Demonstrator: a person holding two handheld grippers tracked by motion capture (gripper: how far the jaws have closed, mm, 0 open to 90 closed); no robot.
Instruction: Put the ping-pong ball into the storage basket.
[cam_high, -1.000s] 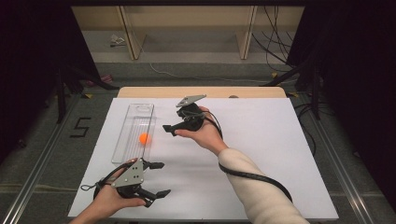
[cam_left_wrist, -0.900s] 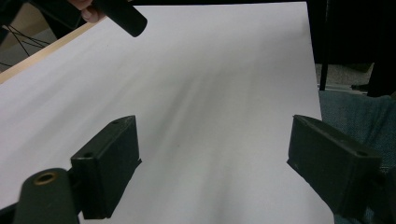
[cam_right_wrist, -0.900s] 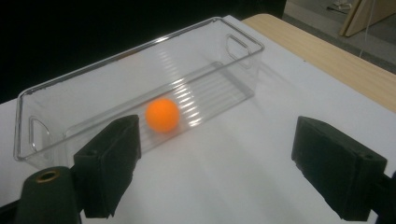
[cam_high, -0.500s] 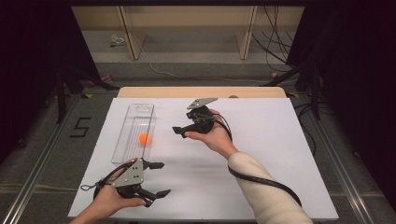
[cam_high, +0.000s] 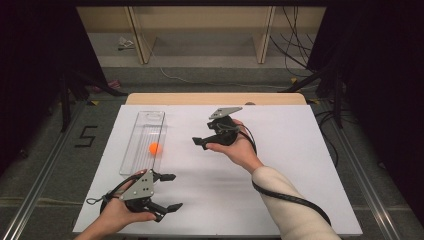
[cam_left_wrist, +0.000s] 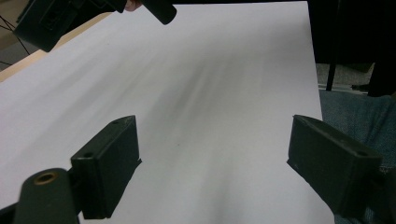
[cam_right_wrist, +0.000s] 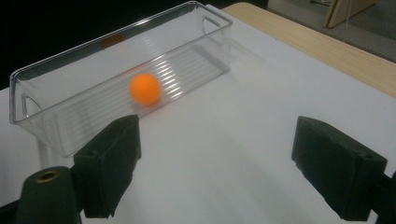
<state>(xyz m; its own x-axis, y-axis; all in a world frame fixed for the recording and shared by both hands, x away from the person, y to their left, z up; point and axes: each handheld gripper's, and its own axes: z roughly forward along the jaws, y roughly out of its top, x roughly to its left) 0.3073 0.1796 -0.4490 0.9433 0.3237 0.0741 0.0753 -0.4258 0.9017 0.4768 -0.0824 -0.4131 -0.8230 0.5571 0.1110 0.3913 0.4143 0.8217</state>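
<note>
High view is showing the orange ball (cam_high: 155, 148) sitting inside the clear bin (cam_high: 143, 121), at nine o'clock from the right claw (cam_high: 199, 143), which is gaping empty, probably lining up. Left claw (cam_high: 170, 191) is idling released at the counter's (cam_high: 300, 165) near edge.

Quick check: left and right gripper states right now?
Left gripper: open, jaws wide apart, holding nothing.
Right gripper: open, holding nothing, aimed at the small orange ball in the clear plastic bin.

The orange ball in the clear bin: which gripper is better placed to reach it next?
Probably the right gripper. Its open jaws point at the orange ball in the clear bin, while the left gripper, also open, faces bare white table.
</note>
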